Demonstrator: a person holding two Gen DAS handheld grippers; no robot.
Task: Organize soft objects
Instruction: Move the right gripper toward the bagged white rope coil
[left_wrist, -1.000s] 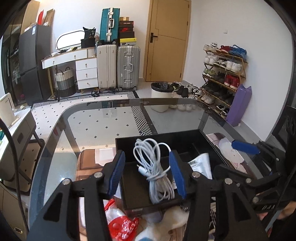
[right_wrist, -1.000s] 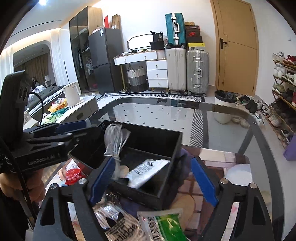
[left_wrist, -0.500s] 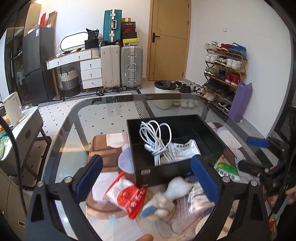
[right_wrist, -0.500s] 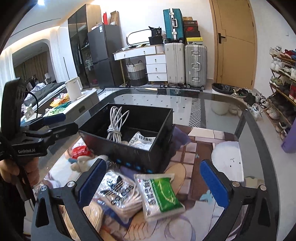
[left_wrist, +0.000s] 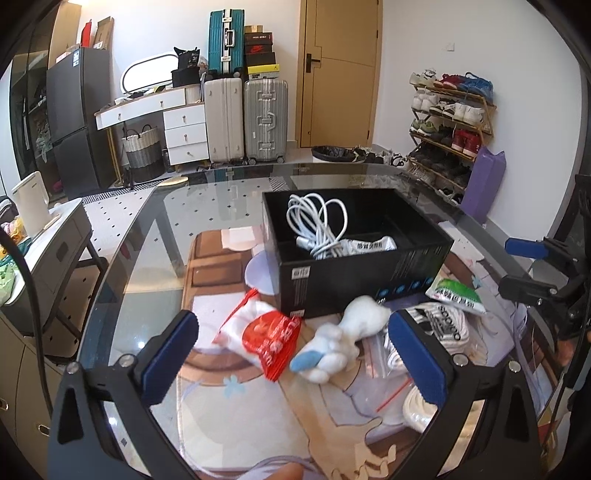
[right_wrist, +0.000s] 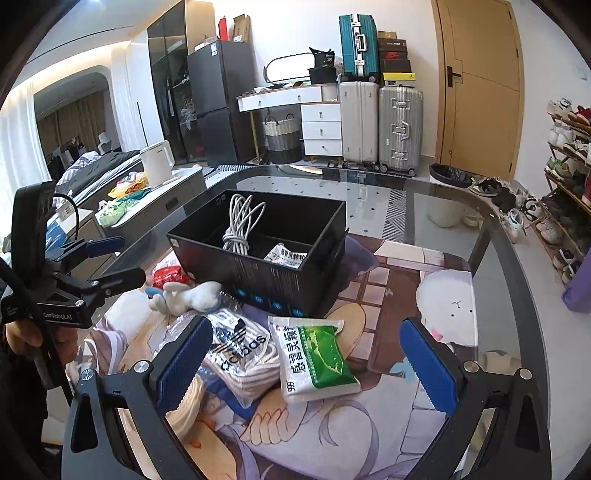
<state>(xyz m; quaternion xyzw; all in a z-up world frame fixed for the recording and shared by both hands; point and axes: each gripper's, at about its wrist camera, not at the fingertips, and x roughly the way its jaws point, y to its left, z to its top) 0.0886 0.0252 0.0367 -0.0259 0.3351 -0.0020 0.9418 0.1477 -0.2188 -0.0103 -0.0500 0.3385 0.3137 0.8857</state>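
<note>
A black box (left_wrist: 354, 273) (right_wrist: 273, 280) on the glass table holds a coiled white cable (left_wrist: 321, 225) (right_wrist: 240, 225) and a white packet (left_wrist: 369, 244) (right_wrist: 288, 255). In front of it lie a red and white packet (left_wrist: 269, 338) (right_wrist: 168, 275), a white plush toy (left_wrist: 340, 341) (right_wrist: 184, 297), a bagged white adidas item (left_wrist: 443, 326) (right_wrist: 240, 350) and a green and white packet (left_wrist: 456, 293) (right_wrist: 316, 360). My left gripper (left_wrist: 291, 354) is open and empty above the plush toy. My right gripper (right_wrist: 306, 362) is open and empty over the green packet.
A printed mat (right_wrist: 406, 288) covers the glass table (left_wrist: 207, 206). The table edge curves at the left and right. A side cabinet with a white kettle (left_wrist: 31, 203) stands left. Suitcases, drawers and a shoe rack stand beyond the table.
My left gripper opened, let go of the white cable into the box and pulled back. My right gripper also drew back from the box.
</note>
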